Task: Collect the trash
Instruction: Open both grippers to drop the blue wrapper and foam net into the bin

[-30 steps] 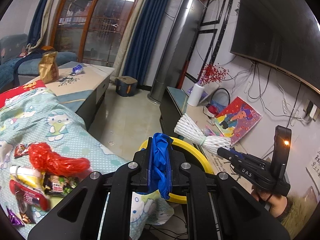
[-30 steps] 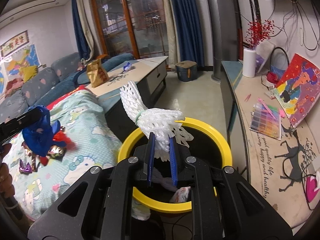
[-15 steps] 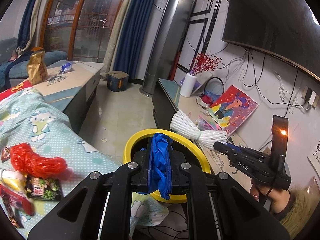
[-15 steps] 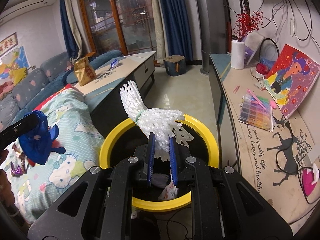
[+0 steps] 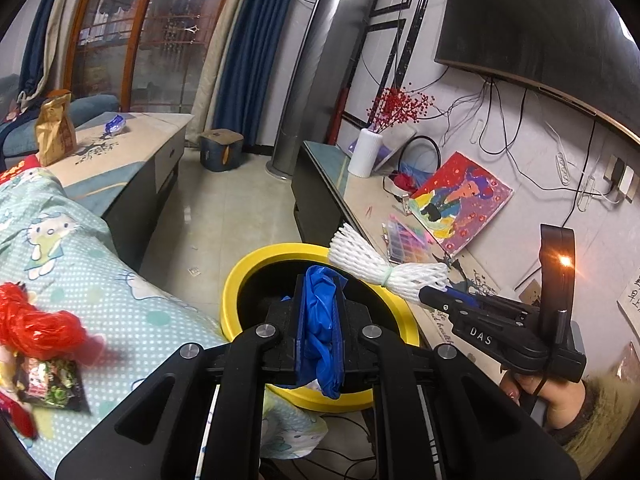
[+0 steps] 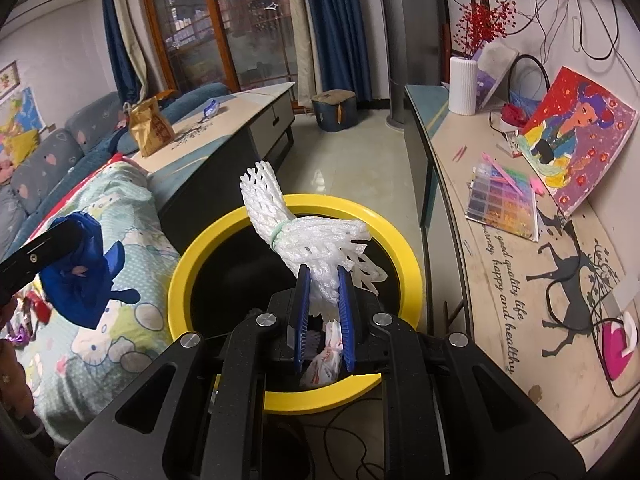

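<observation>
A round black bin with a yellow rim (image 5: pixel 240 276) (image 6: pixel 404 256) stands on the floor between the bed and the TV bench. My left gripper (image 5: pixel 319 304) is shut on a crumpled blue plastic bag (image 5: pixel 320 320), held over the bin's near side; the blue bag also shows in the right wrist view (image 6: pixel 82 280). My right gripper (image 6: pixel 323 280) is shut on a bundle of white foam netting (image 6: pixel 304 236), held above the bin's opening; the netting also shows in the left wrist view (image 5: pixel 380 268). A wrapper (image 6: pixel 326 360) lies inside the bin.
A red plastic bag (image 5: pixel 36 324) and snack wrappers (image 5: pixel 48 380) lie on the Hello Kitty bedspread (image 5: pixel 120 288). A coffee table (image 5: pixel 120 152) holds a brown paper bag (image 5: pixel 54 132). The TV bench (image 6: pixel 500 240) carries a painting, a bead box and a white vase.
Both grippers have moved toward the bin, which now looms larger. The blue bag and the foam netting now hang over its opening. Both grips are unchanged.
</observation>
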